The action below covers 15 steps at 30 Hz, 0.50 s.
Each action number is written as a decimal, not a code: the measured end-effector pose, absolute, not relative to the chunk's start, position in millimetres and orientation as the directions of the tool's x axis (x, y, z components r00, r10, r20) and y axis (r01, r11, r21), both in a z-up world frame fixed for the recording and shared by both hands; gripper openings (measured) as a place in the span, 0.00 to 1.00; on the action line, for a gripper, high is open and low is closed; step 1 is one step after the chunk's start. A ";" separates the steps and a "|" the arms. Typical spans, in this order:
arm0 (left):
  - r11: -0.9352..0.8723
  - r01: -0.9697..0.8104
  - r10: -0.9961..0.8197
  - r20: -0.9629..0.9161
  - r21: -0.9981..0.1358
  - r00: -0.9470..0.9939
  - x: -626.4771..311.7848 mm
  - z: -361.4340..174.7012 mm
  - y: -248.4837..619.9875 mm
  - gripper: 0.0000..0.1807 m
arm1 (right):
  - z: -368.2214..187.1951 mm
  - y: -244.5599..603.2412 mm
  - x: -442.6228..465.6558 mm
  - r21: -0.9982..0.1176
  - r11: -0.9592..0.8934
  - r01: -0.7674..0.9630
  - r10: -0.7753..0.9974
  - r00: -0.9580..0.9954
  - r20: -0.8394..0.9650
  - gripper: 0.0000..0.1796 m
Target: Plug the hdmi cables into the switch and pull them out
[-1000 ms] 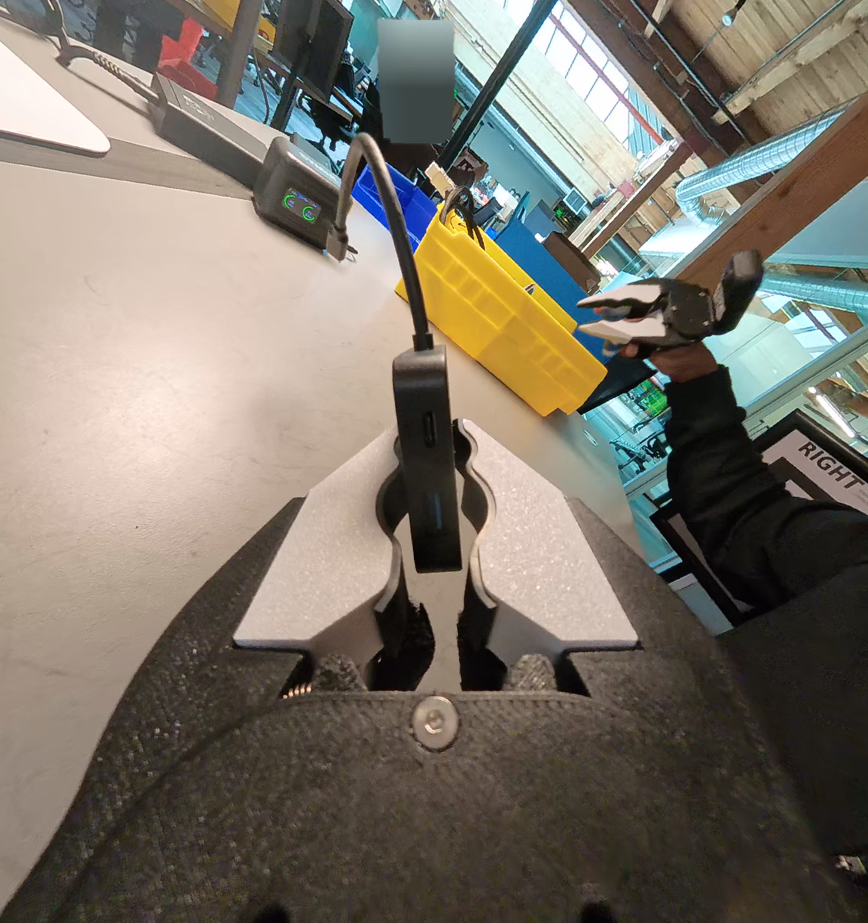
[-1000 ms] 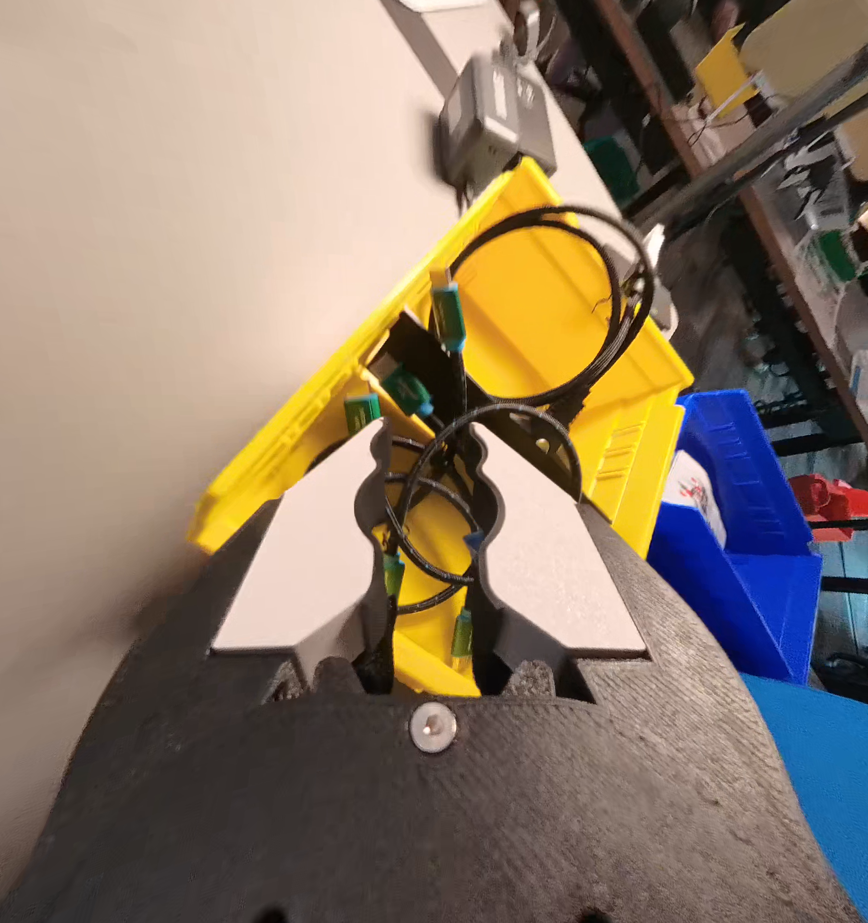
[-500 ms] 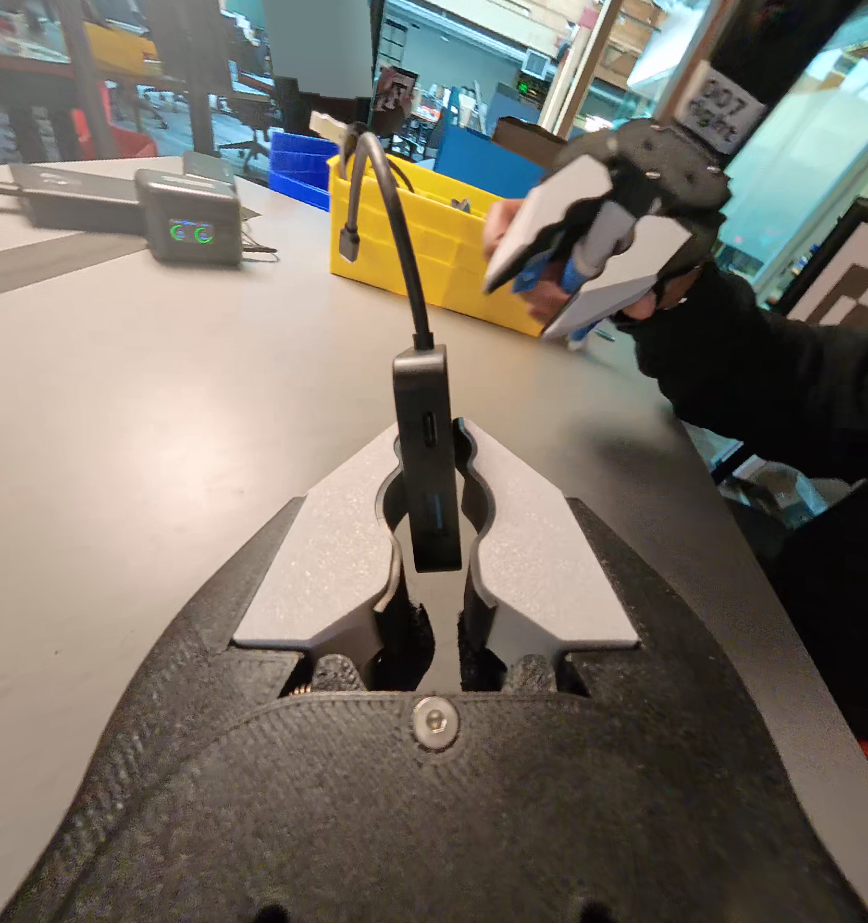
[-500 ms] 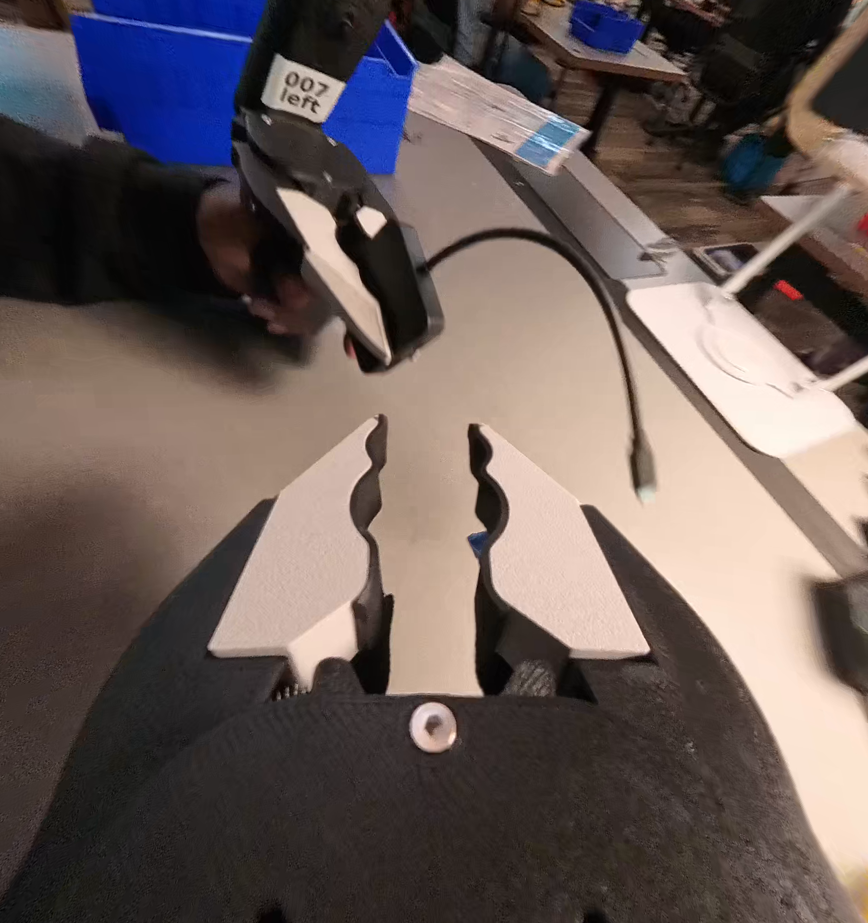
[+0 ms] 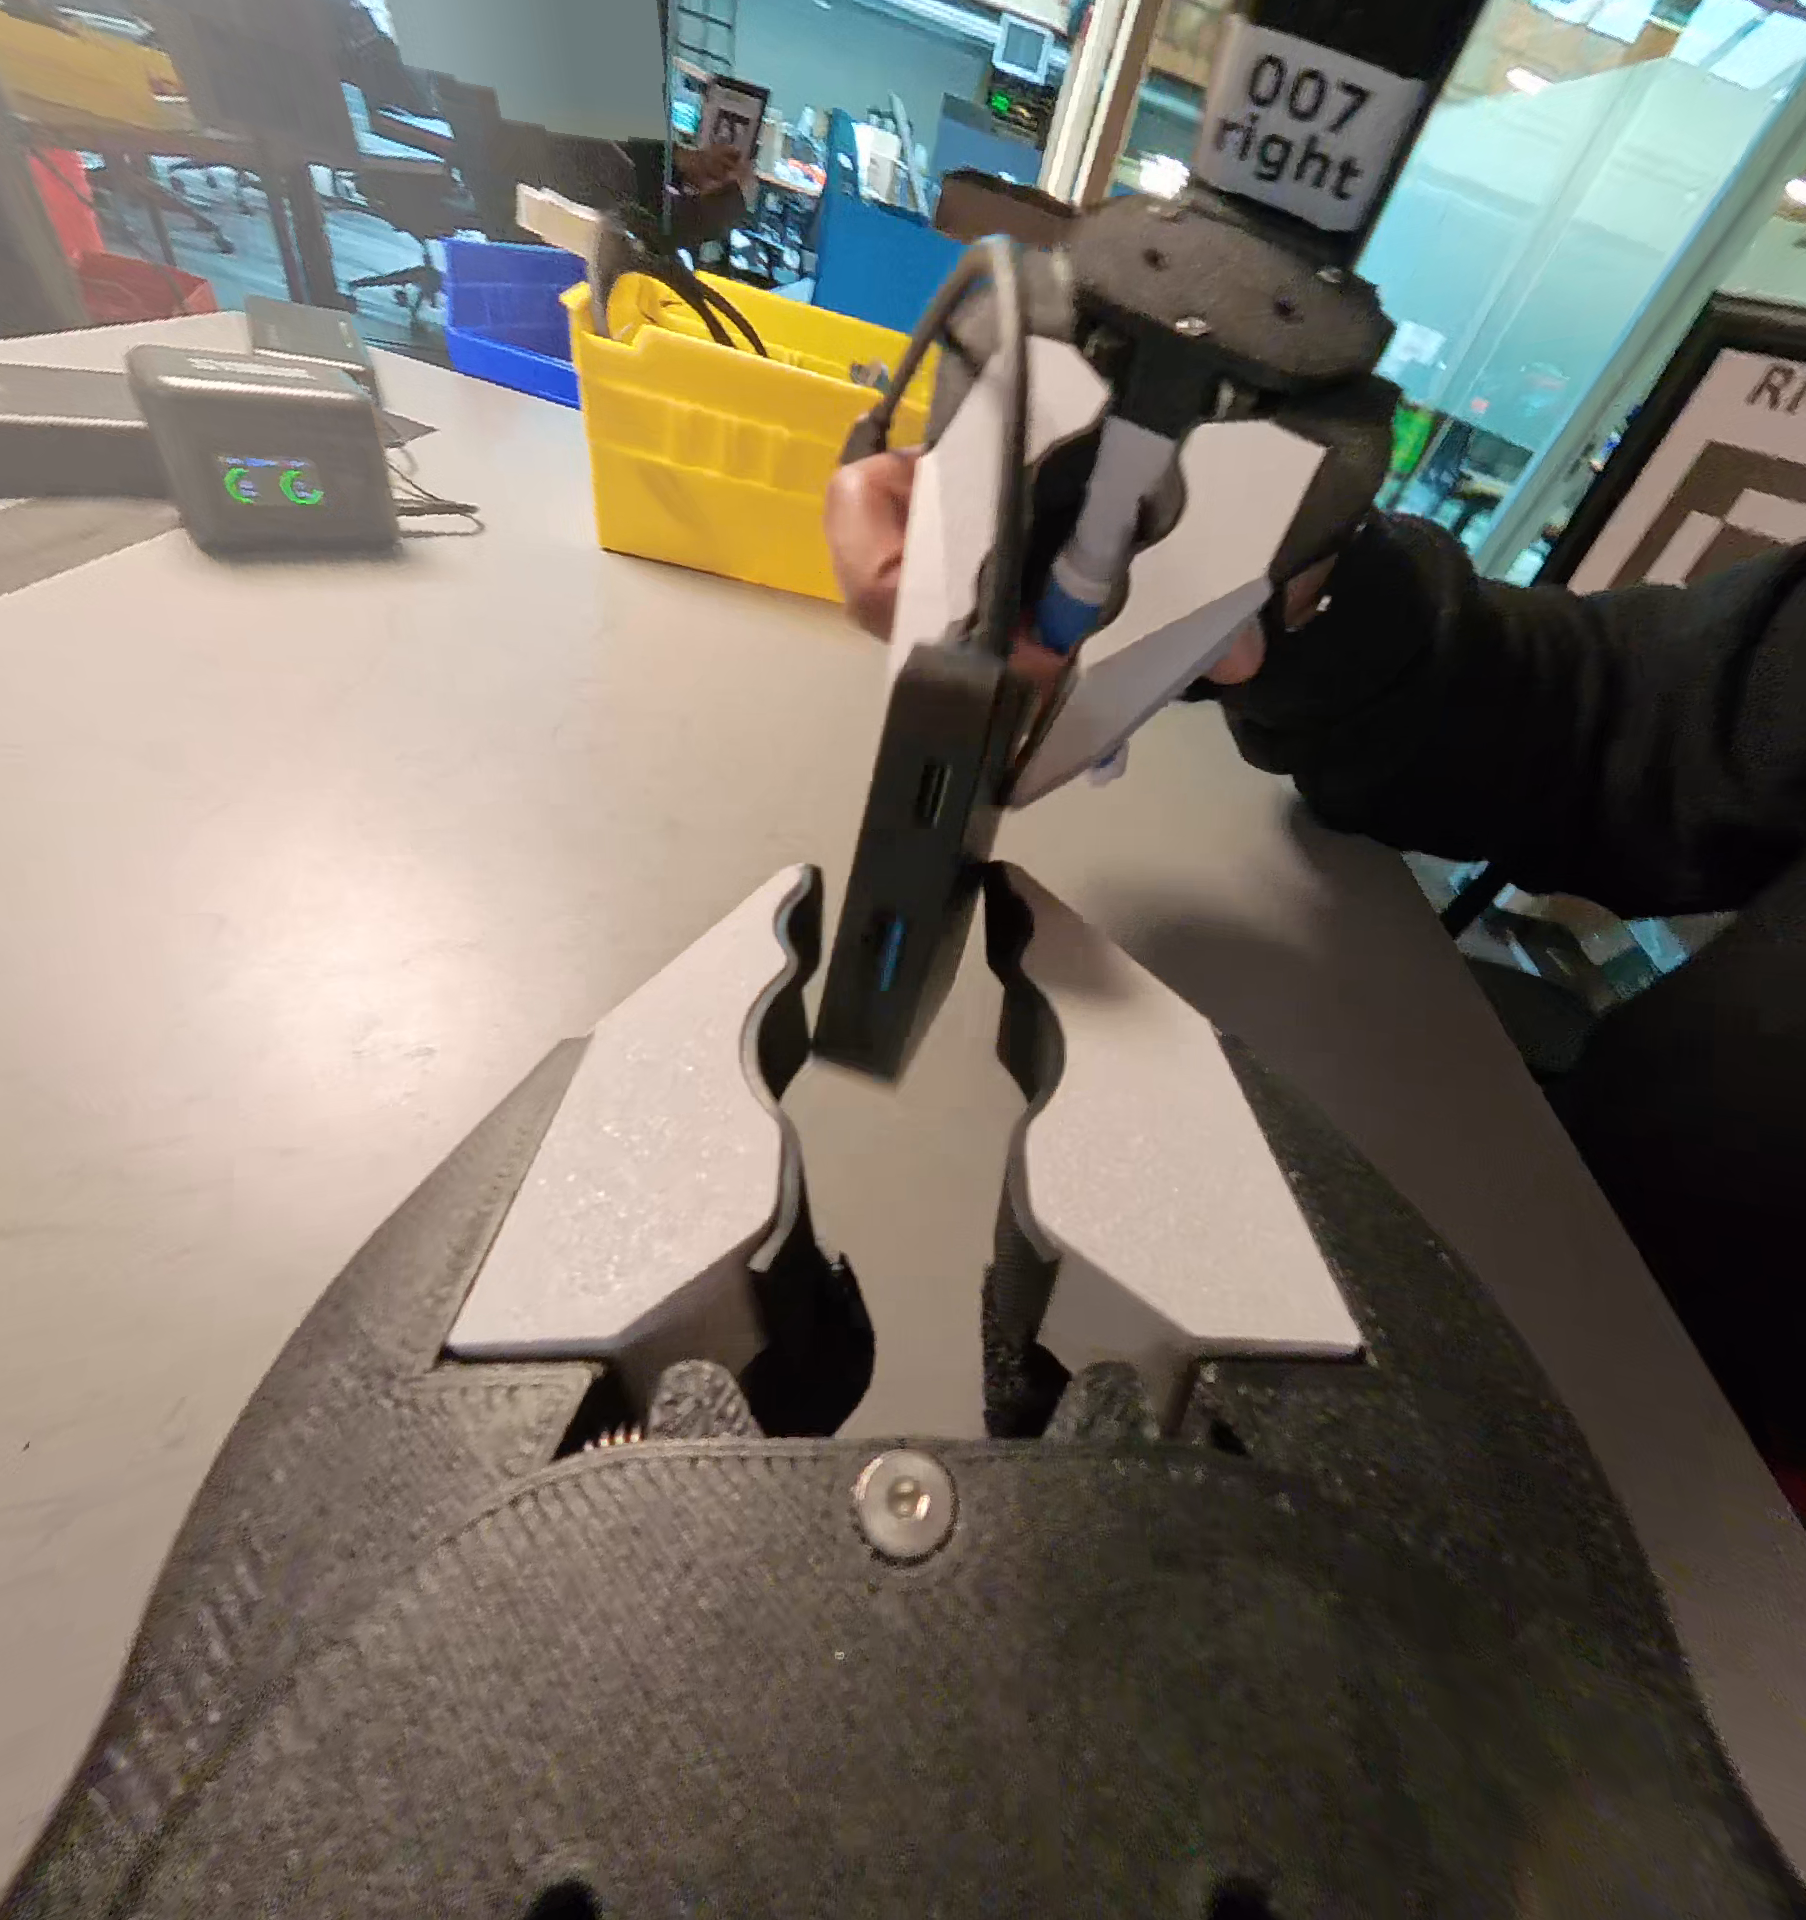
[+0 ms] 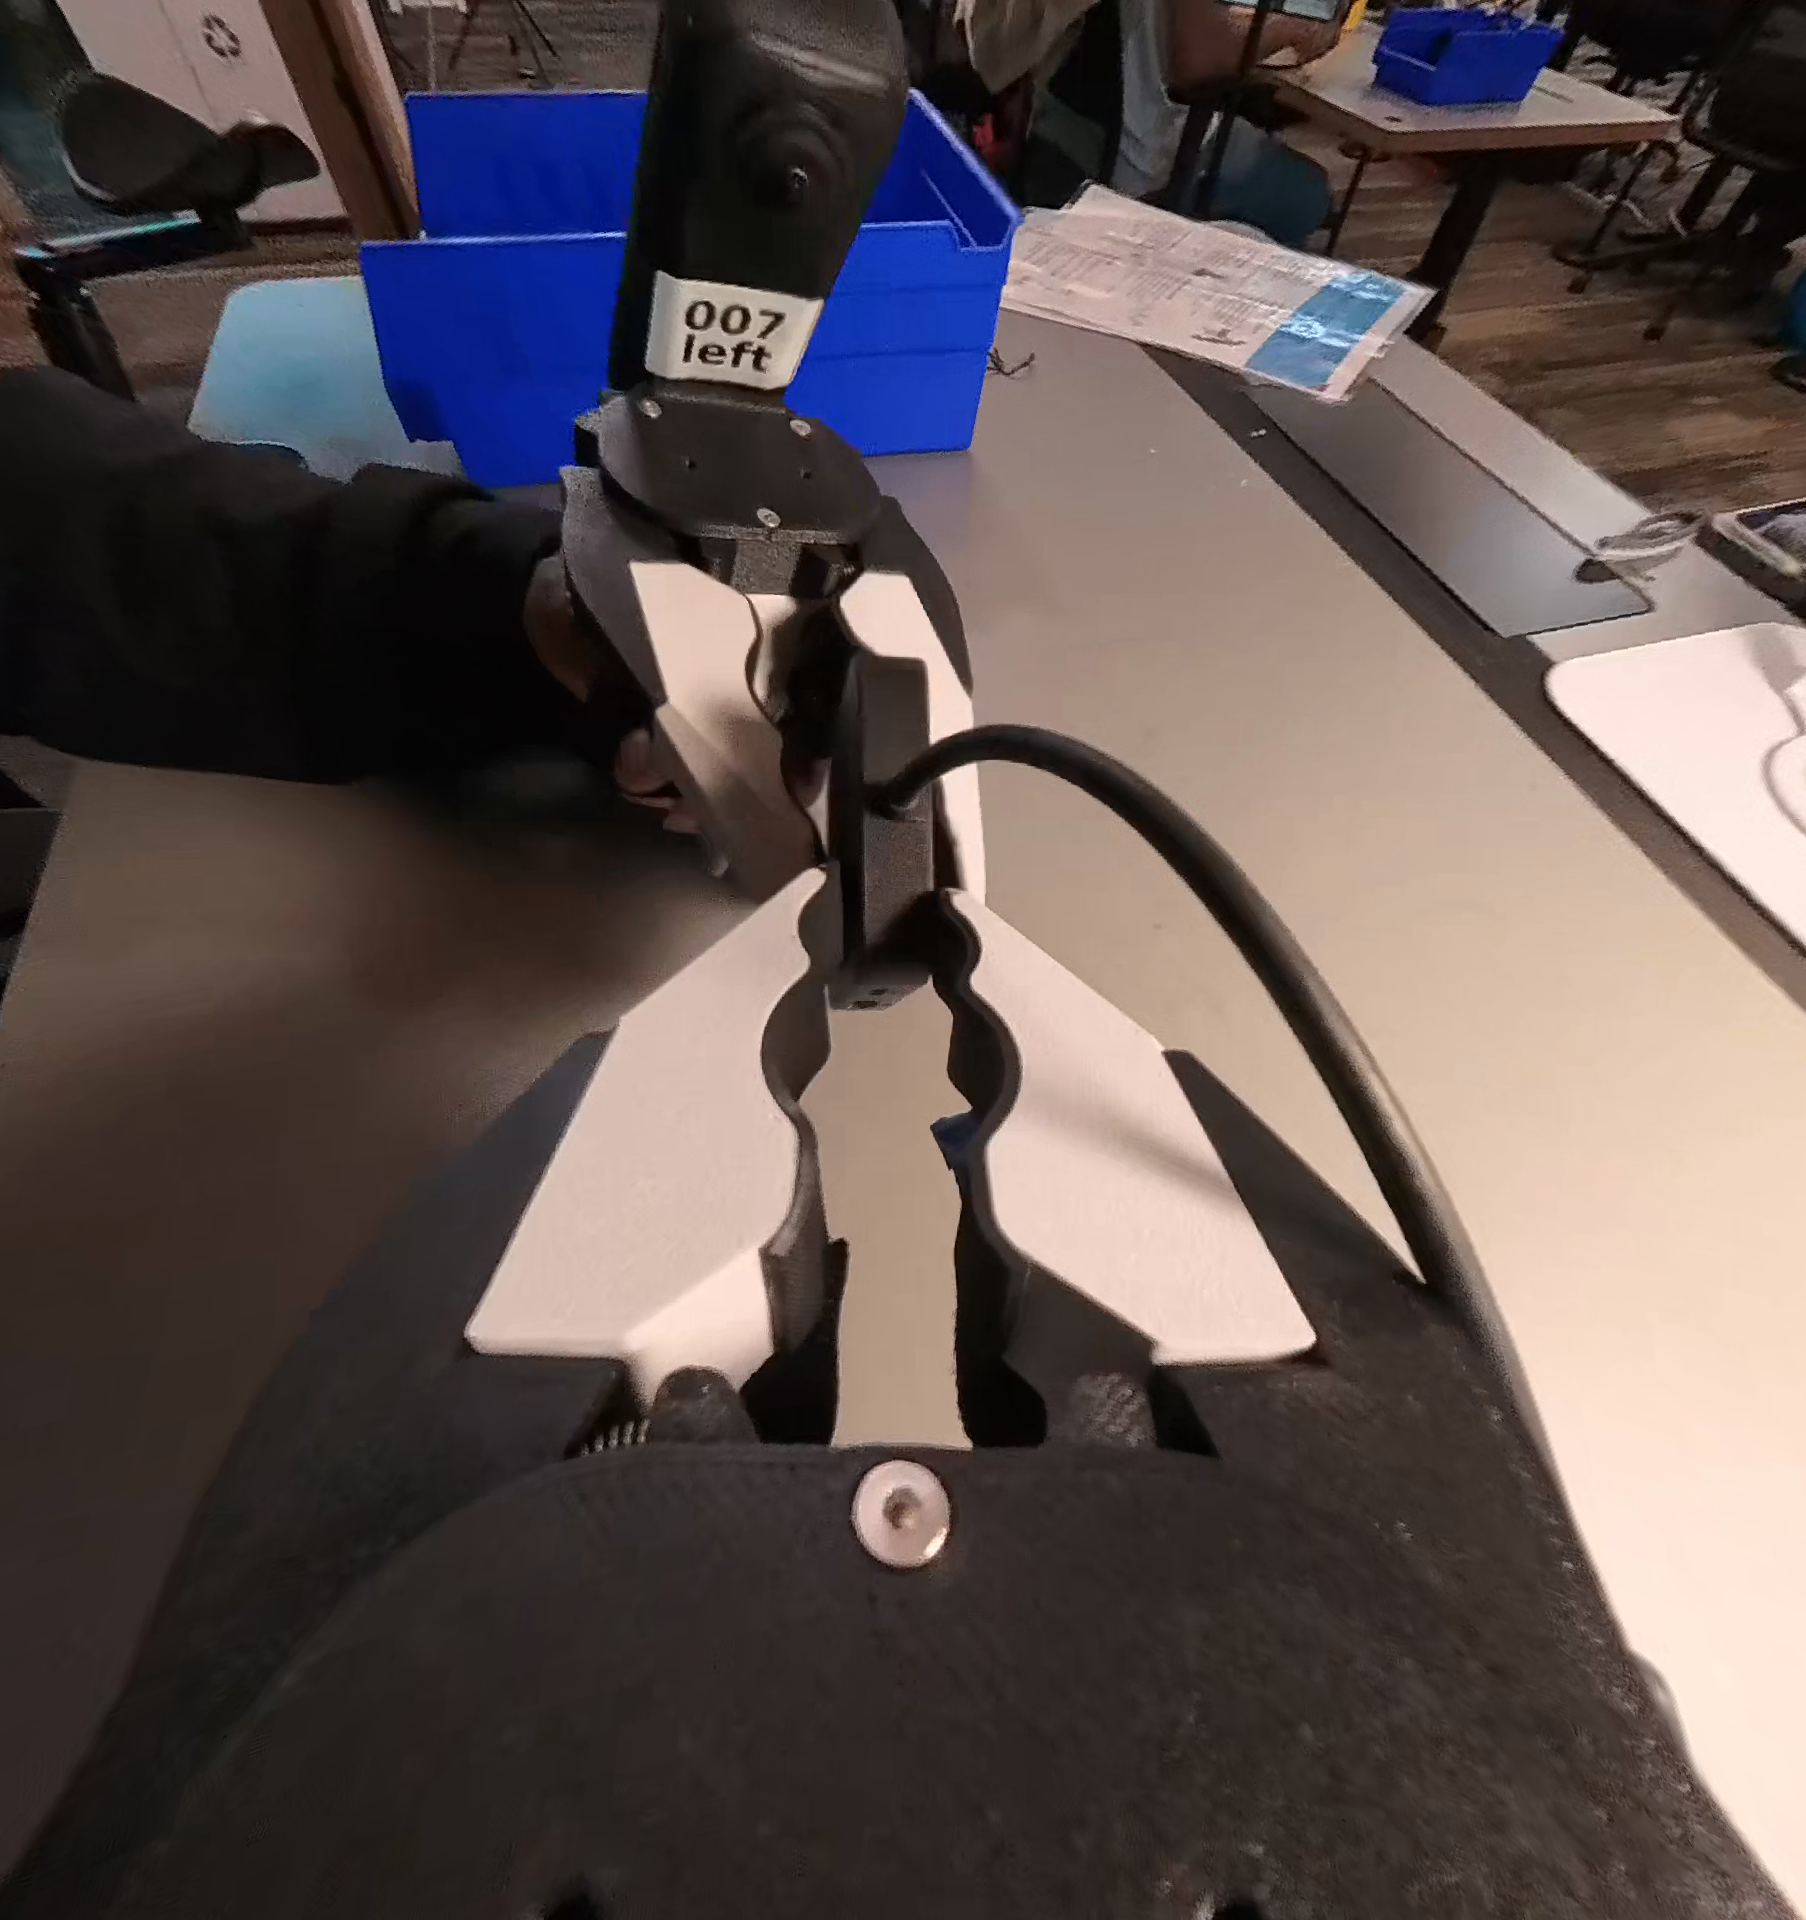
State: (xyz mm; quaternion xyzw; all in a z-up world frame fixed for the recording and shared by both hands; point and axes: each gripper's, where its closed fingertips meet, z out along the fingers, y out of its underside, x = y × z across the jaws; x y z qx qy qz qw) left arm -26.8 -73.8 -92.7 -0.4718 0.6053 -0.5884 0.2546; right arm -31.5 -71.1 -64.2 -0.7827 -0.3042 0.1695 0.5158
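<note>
A grey table [image 5: 255,831] carries everything; in the left wrist view a yellow bin [image 5: 712,447] sits on it at twelve o'clock, a blue bin [image 5: 504,312] just behind at eleven, a dark box with green lights [image 5: 265,468] at ten; in the right wrist view another blue bin [image 6: 566,312] stands at twelve, papers [image 6: 1211,281] at one, a white pad [image 6: 1709,769] at three.

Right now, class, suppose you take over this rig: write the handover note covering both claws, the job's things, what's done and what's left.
Left claw: round the switch's lower end, with a gap on one side; grip unclear.
Right claw: tips appear closed on the switch's lead end, above the table.
HDMI cables: in the yellow bin.
Done: nothing plugged in.
Left: fetch a cable, plug it in, pull it out.
</note>
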 end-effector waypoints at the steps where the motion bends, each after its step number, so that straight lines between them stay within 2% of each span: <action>1: -0.162 -0.260 -0.877 0.259 -0.952 -0.403 -26.0 -90.7 -68.4 0.18 | -58.6 -72.6 -21.0 -0.907 -0.285 0.309 0.630 0.773 0.065 0.08; 6: -0.312 -0.220 -0.867 0.372 -0.924 -0.331 -25.0 -82.8 -43.1 0.18 | -10.8 -86.0 71.3 -0.888 -0.306 0.342 0.479 0.862 0.167 0.08; 10: -0.348 -0.213 -0.856 0.402 -0.913 -0.324 -25.1 -81.4 -38.3 0.17 | 19.8 -107.1 179.7 -0.859 -0.394 0.328 0.349 0.918 0.190 0.08; 13: -0.333 -0.227 -0.859 0.393 -0.915 -0.328 -24.6 -83.5 -41.4 0.17 | 26.2 -124.9 251.1 -0.852 -0.457 0.255 0.302 0.946 0.120 0.08; 15: -0.325 -0.234 -0.861 0.389 -0.916 -0.327 -24.0 -84.8 -42.4 0.16 | 16.5 -134.9 282.8 -0.846 -0.516 0.133 0.278 0.960 -0.019 0.08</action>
